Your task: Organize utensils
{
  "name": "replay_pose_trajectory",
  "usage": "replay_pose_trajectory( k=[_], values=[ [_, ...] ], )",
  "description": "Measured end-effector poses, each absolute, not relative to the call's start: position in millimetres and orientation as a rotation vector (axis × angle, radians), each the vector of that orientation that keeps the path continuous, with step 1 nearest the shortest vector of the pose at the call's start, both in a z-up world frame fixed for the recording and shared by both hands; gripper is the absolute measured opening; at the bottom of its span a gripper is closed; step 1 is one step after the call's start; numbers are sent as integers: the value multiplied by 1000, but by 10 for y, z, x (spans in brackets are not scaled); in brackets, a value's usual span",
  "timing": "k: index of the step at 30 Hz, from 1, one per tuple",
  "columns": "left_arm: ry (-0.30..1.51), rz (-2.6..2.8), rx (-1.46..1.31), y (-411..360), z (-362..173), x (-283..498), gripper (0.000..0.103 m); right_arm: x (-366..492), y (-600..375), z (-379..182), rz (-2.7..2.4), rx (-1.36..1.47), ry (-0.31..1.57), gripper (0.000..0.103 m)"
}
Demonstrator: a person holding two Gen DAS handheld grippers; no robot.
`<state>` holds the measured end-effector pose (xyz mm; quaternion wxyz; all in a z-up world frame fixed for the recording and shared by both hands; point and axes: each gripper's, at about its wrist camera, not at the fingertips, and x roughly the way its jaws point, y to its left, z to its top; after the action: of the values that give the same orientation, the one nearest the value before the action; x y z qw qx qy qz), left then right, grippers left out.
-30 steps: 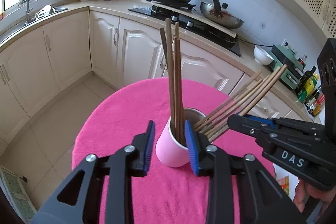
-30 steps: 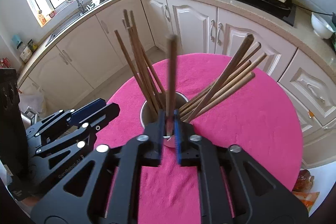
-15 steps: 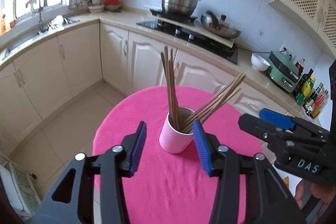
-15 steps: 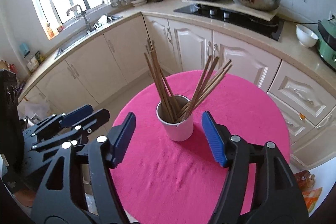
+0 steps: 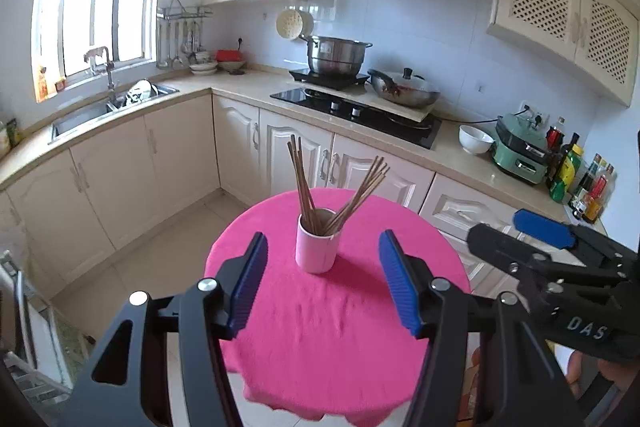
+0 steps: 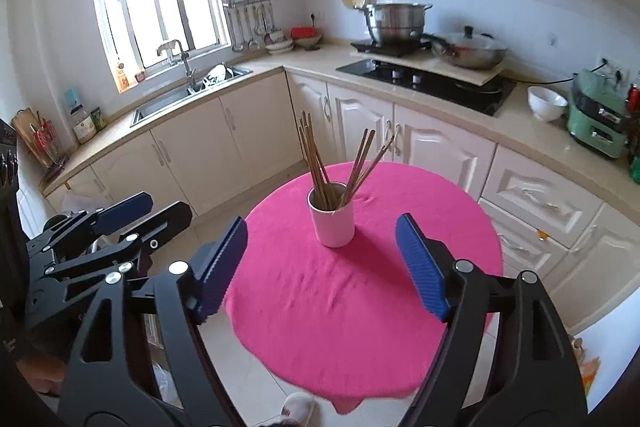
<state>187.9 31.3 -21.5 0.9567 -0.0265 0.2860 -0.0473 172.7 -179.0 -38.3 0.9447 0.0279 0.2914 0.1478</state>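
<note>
A pink cup (image 5: 317, 247) stands upright on the round table with the pink cloth (image 5: 340, 339); it also shows in the right wrist view (image 6: 333, 223). Several brown chopsticks (image 5: 340, 195) stand in it, fanned left and right, also in the right wrist view (image 6: 336, 167). My left gripper (image 5: 324, 287) is open and empty, held back from the cup and above the near side of the table. My right gripper (image 6: 320, 263) is open and empty, also back from the cup. Each gripper shows in the other's view, the right one (image 5: 540, 243) and the left one (image 6: 116, 219).
Cream kitchen cabinets (image 5: 180, 163) wrap around behind the table. A sink (image 5: 108, 107) is at the left, a hob with a steel pot (image 5: 336, 55) and a wok (image 5: 404, 91) behind. A white bowl (image 5: 474, 139), a green cooker and bottles stand at the right. Tiled floor (image 5: 160, 259) lies left of the table.
My right gripper let go of a chopstick into the cup and opened. Both grippers drew back and up from the cup, and the left one opened wider.
</note>
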Motion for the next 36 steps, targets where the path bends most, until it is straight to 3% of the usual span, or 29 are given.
replay_pose_trajectory(
  k=[11,16,24,36],
  values=[
    [489,-109,-38,455,262,830,62,608,-1613,47,258,25,506,84],
    [454,-113,-2,734,407,282,69,103,-1330,141,231,35,470,87],
    [396,-96,24,1269,561,-529,71,-645,-783,213,218,31,435,90],
    [356,-116,6,1540,729,-971,74,-1141,-557,400,202,7,408,92]
  ],
)
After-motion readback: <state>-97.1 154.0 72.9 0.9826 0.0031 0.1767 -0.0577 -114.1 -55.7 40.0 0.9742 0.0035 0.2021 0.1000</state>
